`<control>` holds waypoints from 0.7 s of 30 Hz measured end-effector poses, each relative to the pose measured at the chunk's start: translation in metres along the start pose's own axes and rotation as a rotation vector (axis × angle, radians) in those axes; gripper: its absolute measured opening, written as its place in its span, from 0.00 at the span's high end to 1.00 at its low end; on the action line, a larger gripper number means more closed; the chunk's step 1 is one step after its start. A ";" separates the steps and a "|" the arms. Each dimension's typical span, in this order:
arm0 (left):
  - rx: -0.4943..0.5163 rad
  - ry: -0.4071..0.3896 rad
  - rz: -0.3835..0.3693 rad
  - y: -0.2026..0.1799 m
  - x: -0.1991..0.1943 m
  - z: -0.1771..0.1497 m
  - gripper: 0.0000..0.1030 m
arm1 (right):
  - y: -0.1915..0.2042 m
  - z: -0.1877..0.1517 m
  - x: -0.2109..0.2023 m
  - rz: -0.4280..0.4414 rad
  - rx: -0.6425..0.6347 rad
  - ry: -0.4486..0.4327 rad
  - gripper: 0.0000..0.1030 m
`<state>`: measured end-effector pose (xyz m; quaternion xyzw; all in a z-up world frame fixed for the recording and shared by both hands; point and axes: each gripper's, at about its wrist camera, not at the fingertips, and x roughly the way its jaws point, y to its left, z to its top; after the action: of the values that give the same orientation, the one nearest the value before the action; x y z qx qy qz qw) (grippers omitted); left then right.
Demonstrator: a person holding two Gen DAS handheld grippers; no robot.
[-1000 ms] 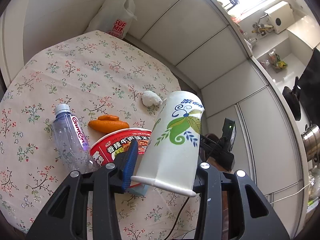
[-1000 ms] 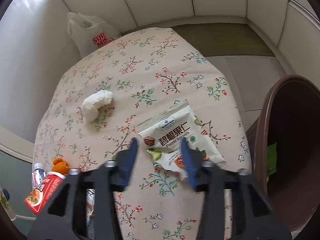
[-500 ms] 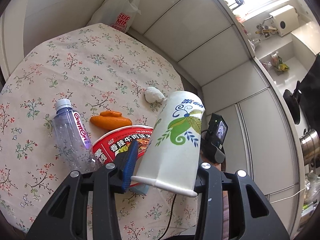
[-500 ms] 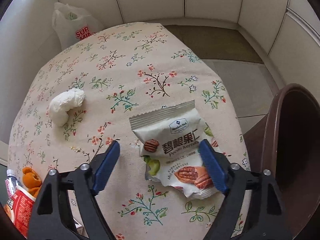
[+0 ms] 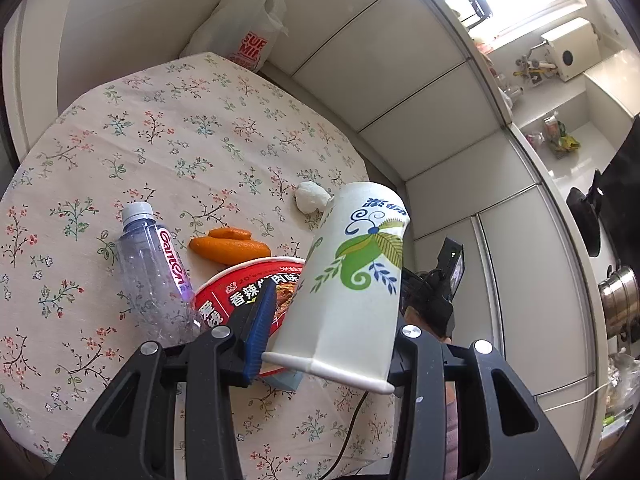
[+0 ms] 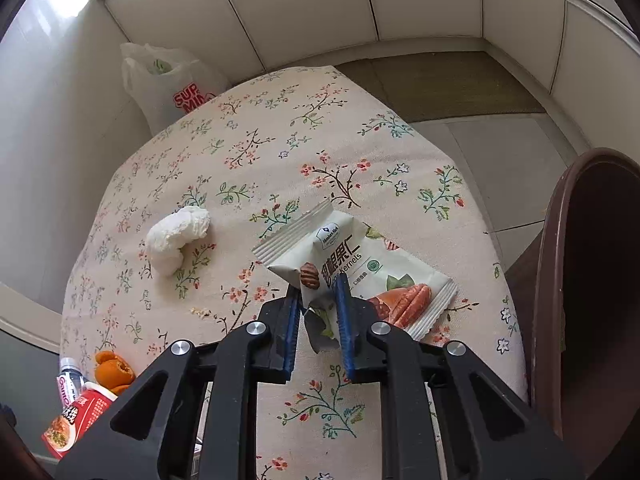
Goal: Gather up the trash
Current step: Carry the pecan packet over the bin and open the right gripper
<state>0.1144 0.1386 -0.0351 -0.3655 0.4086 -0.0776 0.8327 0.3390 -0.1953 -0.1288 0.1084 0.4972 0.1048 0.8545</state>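
Observation:
My left gripper (image 5: 332,320) is shut on a white paper cup (image 5: 352,276) with a green leaf print, held tilted above the table. Below it lie a red instant noodle bowl (image 5: 240,292), orange peel (image 5: 228,246), a clear plastic bottle (image 5: 154,272) and a crumpled white tissue (image 5: 310,197). My right gripper (image 6: 318,312) is shut on a white pecan snack packet (image 6: 352,272), pinching its near edge, which crumples up off the floral tablecloth (image 6: 280,152). The tissue (image 6: 176,236) lies left of the packet.
A brown trash bin (image 6: 592,280) stands at the table's right edge. A white plastic shopping bag (image 6: 172,84) sits behind the table by the wall. Peel (image 6: 112,368), bottle (image 6: 70,380) and noodle bowl (image 6: 76,416) lie at the near left. Kitchen cabinets (image 5: 400,80) lie beyond.
My right gripper opened wide around the snack packet, then closed on it, crumpling its near edge. The left gripper drew back a little with the cup still held.

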 end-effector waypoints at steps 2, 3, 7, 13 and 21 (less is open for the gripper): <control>0.001 0.001 0.000 0.000 0.000 0.000 0.59 | 0.004 0.000 -0.005 0.006 -0.005 -0.011 0.86; 0.002 0.000 0.001 -0.001 0.000 0.000 0.59 | 0.006 0.000 -0.008 0.013 -0.006 -0.017 0.86; 0.007 0.000 0.002 -0.003 0.001 -0.001 0.59 | 0.014 0.001 -0.020 0.044 -0.013 -0.039 0.87; 0.005 -0.009 0.001 -0.003 0.000 0.000 0.60 | 0.024 0.007 -0.045 0.113 -0.002 -0.093 0.87; 0.014 -0.012 -0.005 -0.005 0.000 0.000 0.60 | 0.031 0.009 -0.093 0.188 -0.004 -0.184 0.88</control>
<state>0.1150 0.1348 -0.0317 -0.3611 0.4024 -0.0805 0.8374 0.2992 -0.1931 -0.0389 0.1619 0.4042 0.1749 0.8831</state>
